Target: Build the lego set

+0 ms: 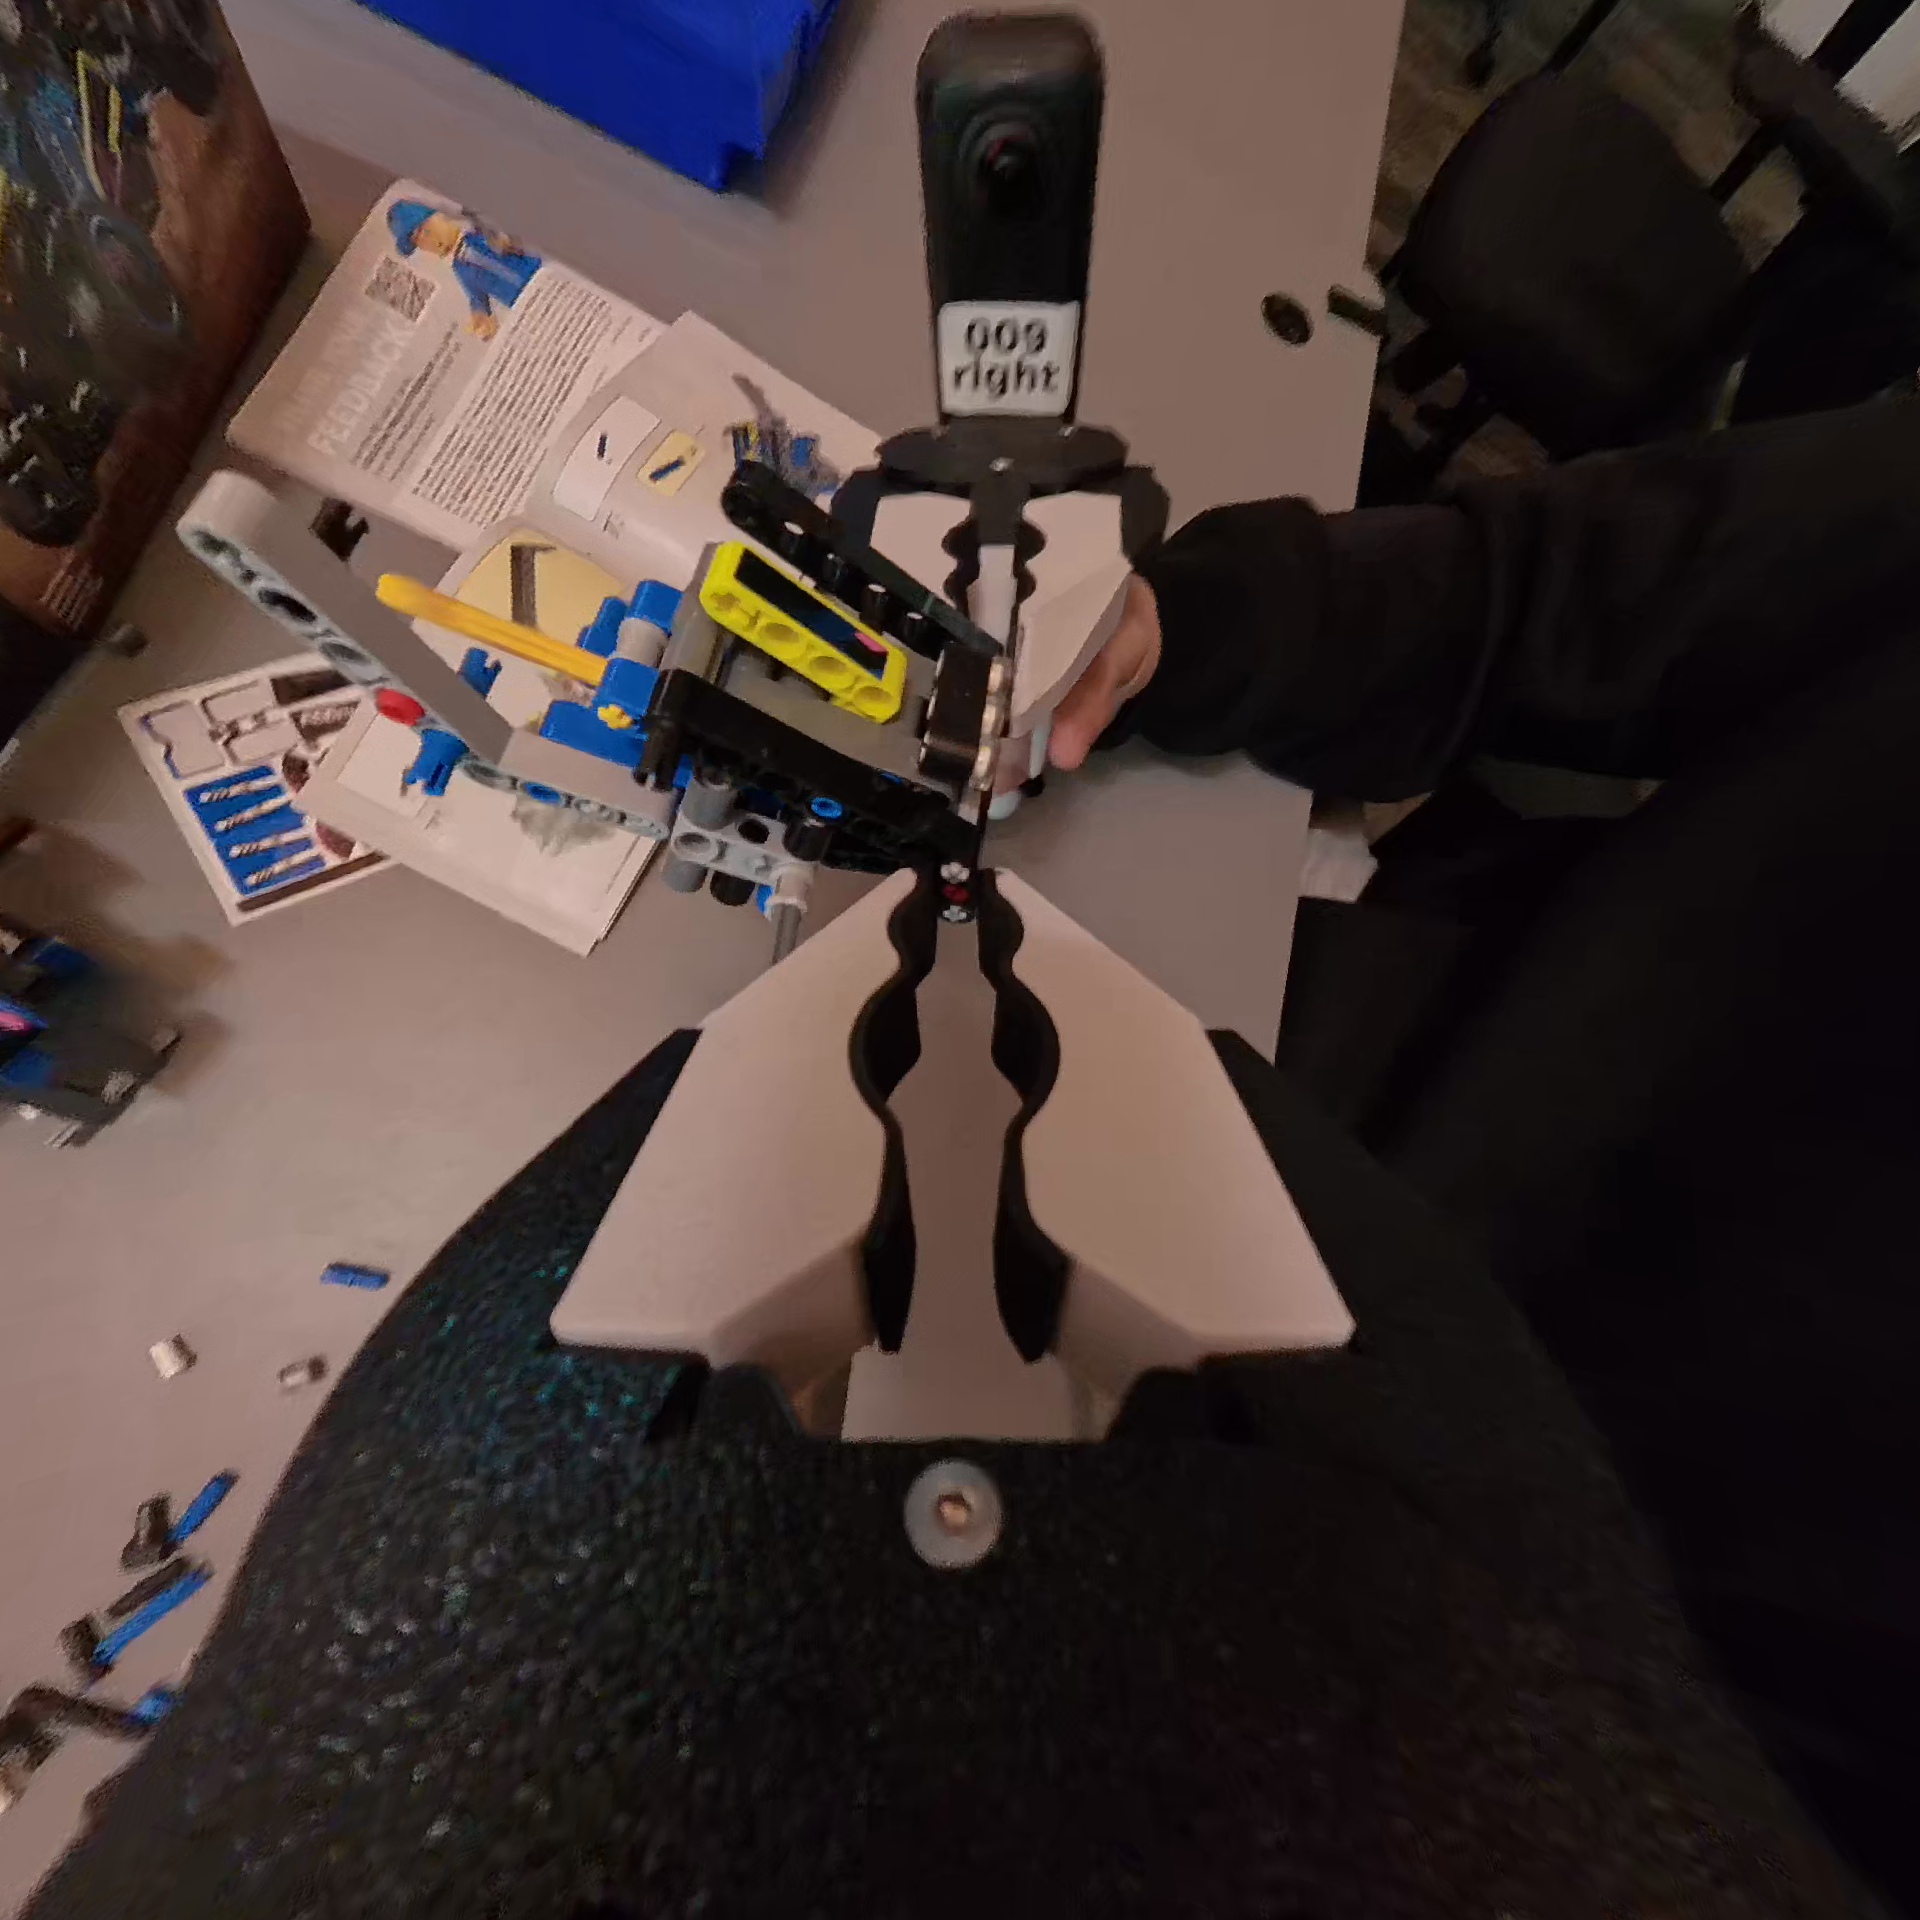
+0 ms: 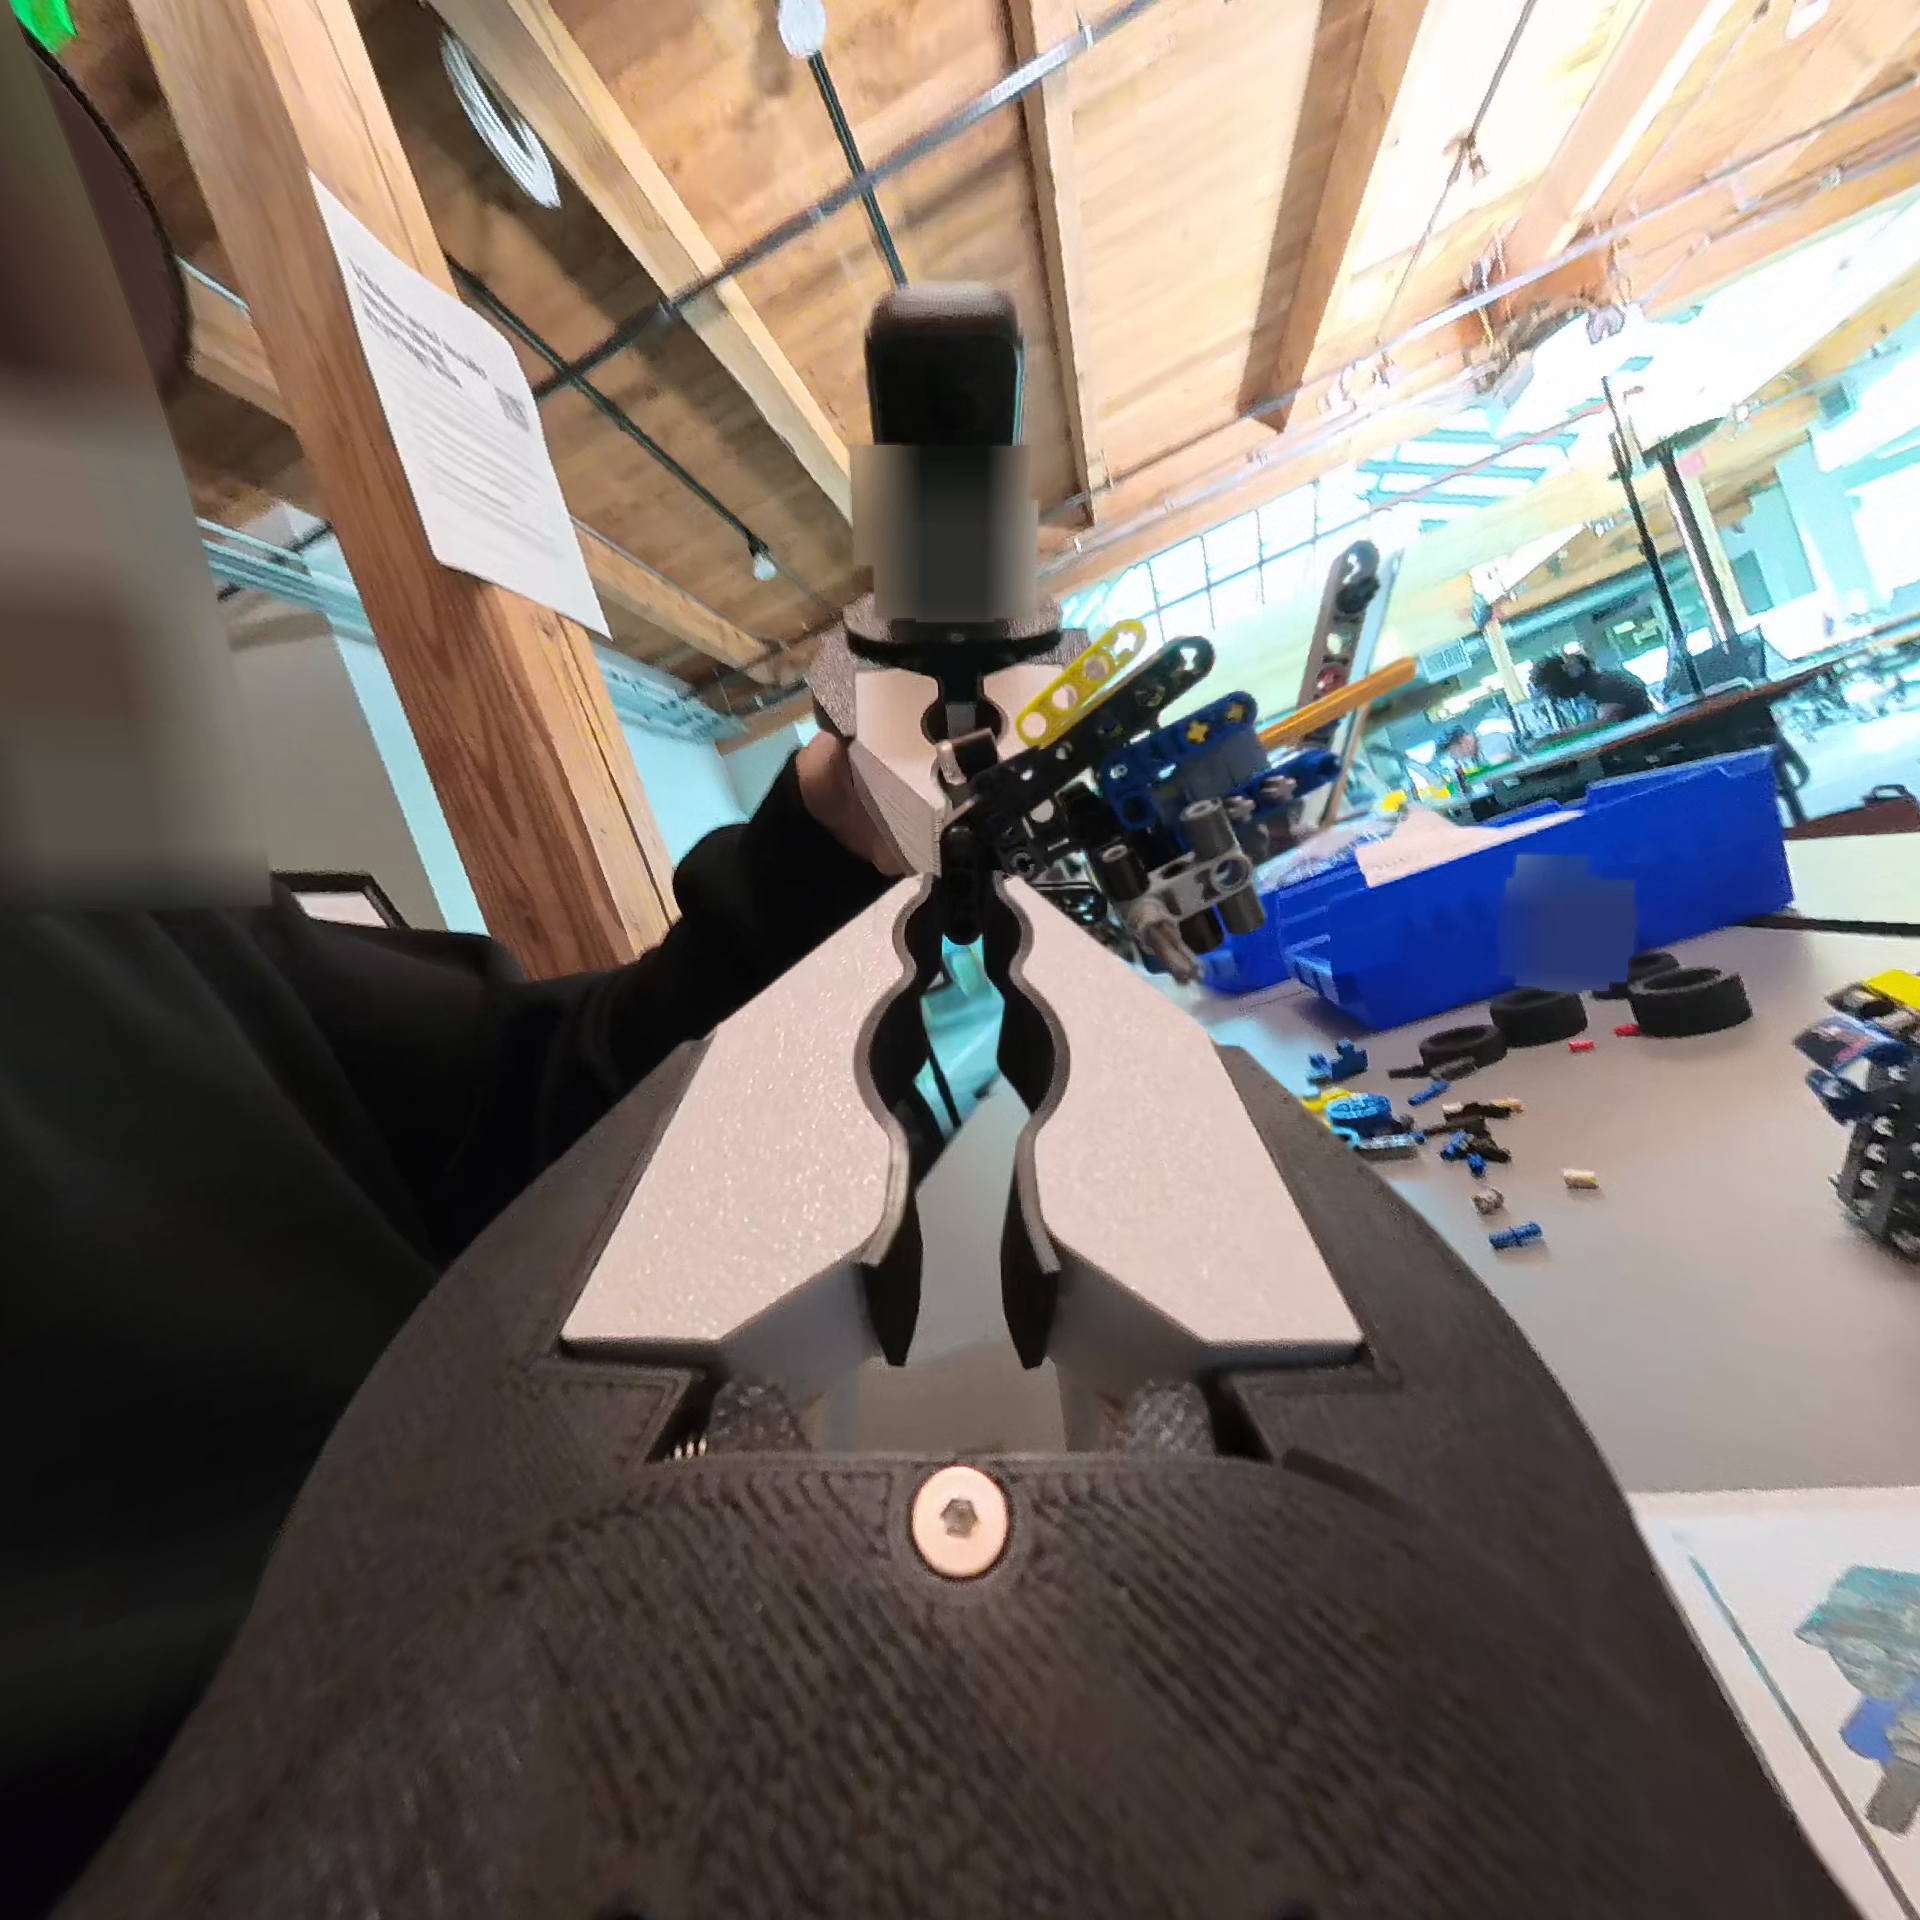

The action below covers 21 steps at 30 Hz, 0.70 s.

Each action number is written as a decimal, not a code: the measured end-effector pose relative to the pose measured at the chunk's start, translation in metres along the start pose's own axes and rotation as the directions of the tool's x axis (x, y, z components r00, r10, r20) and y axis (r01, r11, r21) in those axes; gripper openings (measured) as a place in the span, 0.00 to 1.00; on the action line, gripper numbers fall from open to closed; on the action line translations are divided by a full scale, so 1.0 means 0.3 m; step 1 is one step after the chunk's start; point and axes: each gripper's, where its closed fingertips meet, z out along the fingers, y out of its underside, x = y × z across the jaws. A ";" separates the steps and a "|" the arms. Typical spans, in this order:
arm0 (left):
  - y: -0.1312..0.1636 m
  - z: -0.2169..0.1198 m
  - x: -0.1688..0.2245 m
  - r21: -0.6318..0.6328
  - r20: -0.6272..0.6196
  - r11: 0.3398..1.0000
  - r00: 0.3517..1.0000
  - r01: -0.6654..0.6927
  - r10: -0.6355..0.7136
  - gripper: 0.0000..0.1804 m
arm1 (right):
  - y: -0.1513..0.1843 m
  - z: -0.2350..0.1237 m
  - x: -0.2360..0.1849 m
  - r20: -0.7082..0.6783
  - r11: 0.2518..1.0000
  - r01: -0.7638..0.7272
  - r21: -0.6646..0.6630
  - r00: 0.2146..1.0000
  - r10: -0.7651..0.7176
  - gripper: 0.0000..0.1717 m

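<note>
Both your left gripper [image 1: 954, 896] and right gripper [image 2: 964, 896] clench the brick model's [image 1: 769, 717] black beam; keep them steady above the booklet [image 1: 488, 416].

- Two handheld grippers, left gripper [image 1: 954, 894] and right gripper [image 2: 961, 904], meeting tip to tip at one brick-built model [image 1: 727, 707].
- One blue bin [image 2: 1558, 914] behind the model.
- Three black tyres [image 2: 1621, 1013] just before the bin.
- Two open printed booklets [image 1: 468, 416] beneath the model.
</note>
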 end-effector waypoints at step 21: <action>0.112 0.039 -0.027 -0.326 0.064 0.940 0.989 -0.103 0.131 0.02 | 0.164 -0.028 0.033 0.004 0.841 0.260 -0.474 0.956 -0.293 0.04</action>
